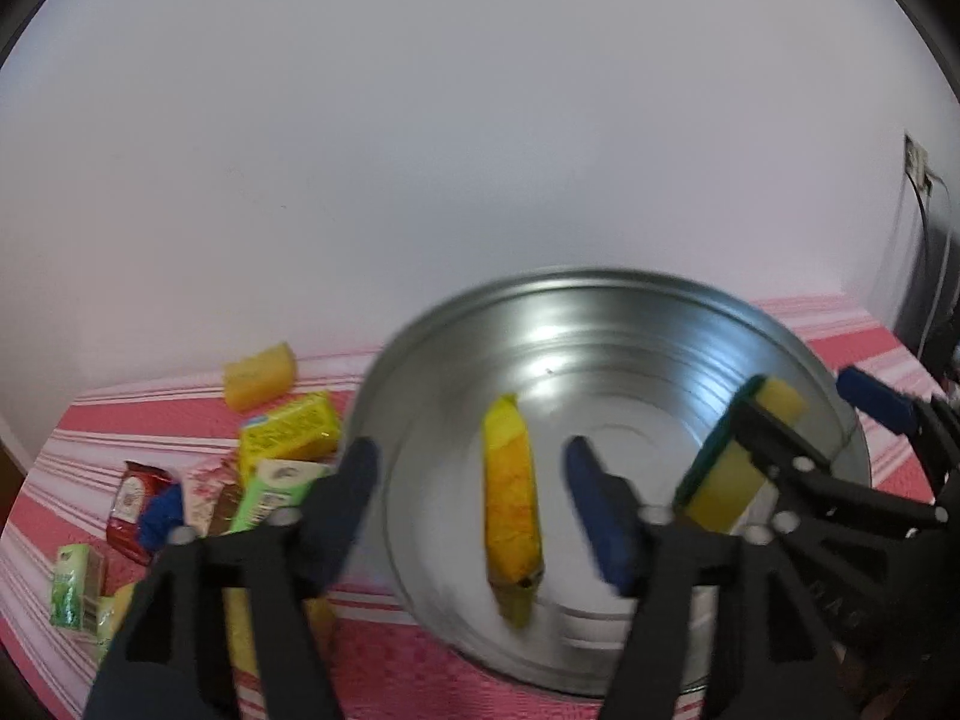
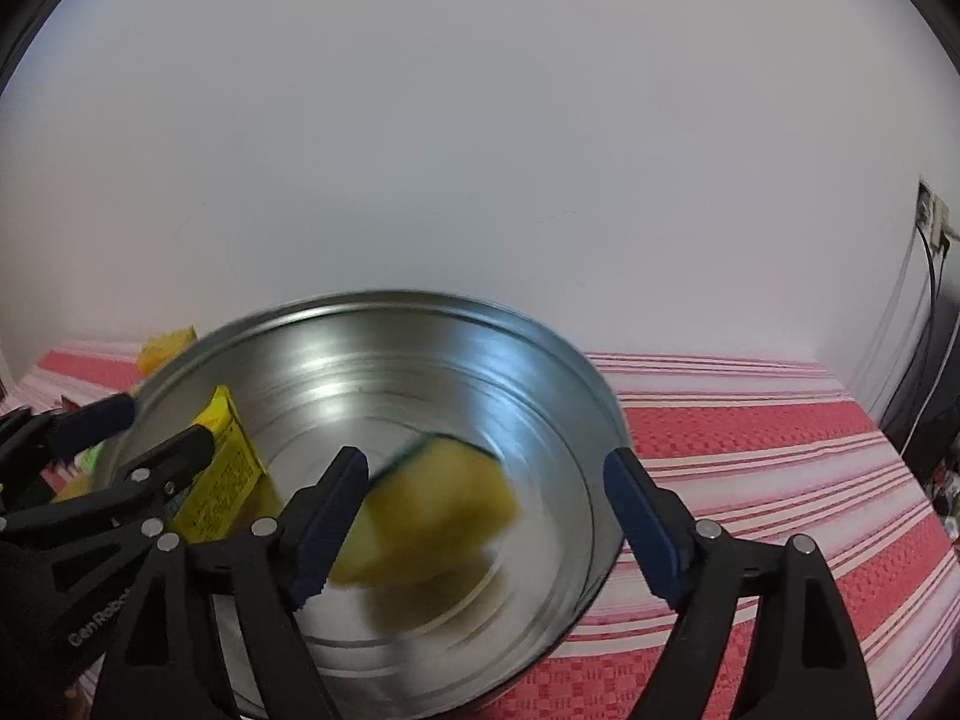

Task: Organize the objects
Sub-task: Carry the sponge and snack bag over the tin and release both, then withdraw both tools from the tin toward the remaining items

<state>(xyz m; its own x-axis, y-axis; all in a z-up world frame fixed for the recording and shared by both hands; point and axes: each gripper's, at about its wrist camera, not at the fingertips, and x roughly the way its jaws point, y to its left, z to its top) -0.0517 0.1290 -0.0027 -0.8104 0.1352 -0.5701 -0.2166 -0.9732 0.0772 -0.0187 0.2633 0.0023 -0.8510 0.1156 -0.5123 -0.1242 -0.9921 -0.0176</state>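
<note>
A large steel bowl [image 1: 600, 324] stands on the red striped cloth. My left gripper [image 1: 474, 498] is open over the bowl; a yellow-orange packet [image 1: 510, 510] is blurred in the air between its fingers, touching neither. My right gripper [image 2: 486, 516] is open over the bowl too; a yellow sponge with a green scrub side [image 2: 432, 516] is blurred between its fingers, touching neither. In the left wrist view the right gripper [image 1: 804, 414] shows with the sponge [image 1: 729, 474] by it. In the right wrist view the left gripper [image 2: 162, 426] shows with the yellow packet [image 2: 222, 474].
Left of the bowl lies a pile: a yellow sponge [image 1: 261, 384], a yellow box [image 1: 288, 438], green and white cartons [image 1: 270, 492], a red packet [image 1: 132, 504], a small green carton [image 1: 72, 585]. A white wall stands behind. Cables hang at the far right [image 2: 924, 324].
</note>
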